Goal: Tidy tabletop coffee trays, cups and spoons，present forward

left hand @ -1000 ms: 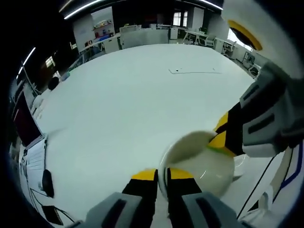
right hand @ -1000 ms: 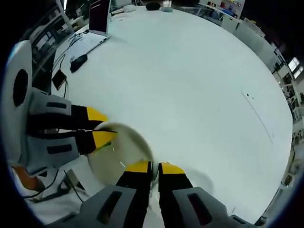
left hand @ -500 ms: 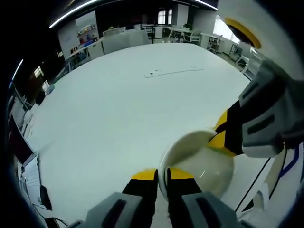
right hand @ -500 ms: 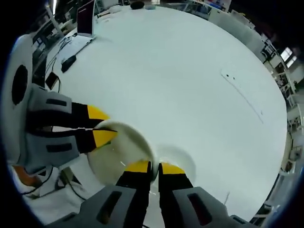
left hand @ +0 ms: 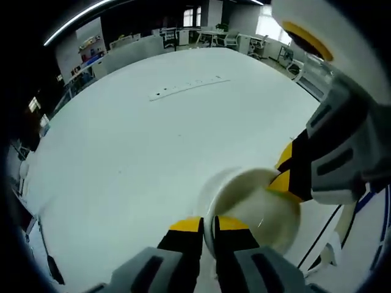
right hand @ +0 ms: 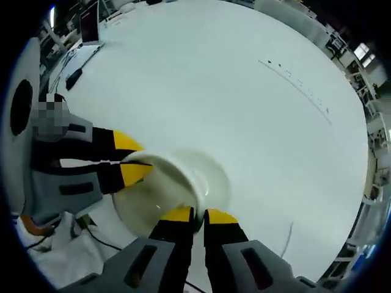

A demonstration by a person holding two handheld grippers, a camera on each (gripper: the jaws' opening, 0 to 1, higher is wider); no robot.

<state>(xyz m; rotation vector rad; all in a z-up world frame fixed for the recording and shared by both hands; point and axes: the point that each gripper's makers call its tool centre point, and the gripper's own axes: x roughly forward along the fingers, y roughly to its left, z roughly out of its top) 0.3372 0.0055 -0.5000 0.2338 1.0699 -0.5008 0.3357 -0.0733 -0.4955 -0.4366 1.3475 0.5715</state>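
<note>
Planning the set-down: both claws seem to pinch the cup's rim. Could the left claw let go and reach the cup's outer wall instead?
Probably yes. The left claw grips the cup at its near rim, the right claw at another spot; the wall by the table looks unobstructed.

In the left gripper view, the cup's (left hand: 256, 210) near rim is hidden behind the left gripper (left hand: 208, 227), and its far side behind the right gripper (left hand: 287, 177). The furniture (left hand: 201, 35) beyond the desk (left hand: 140, 140) is too small to identify.

White cup (left hand: 253, 207), plain white table (left hand: 153, 146), yellow-tipped black tongs (left hand: 209, 224) on grey bodies
</note>
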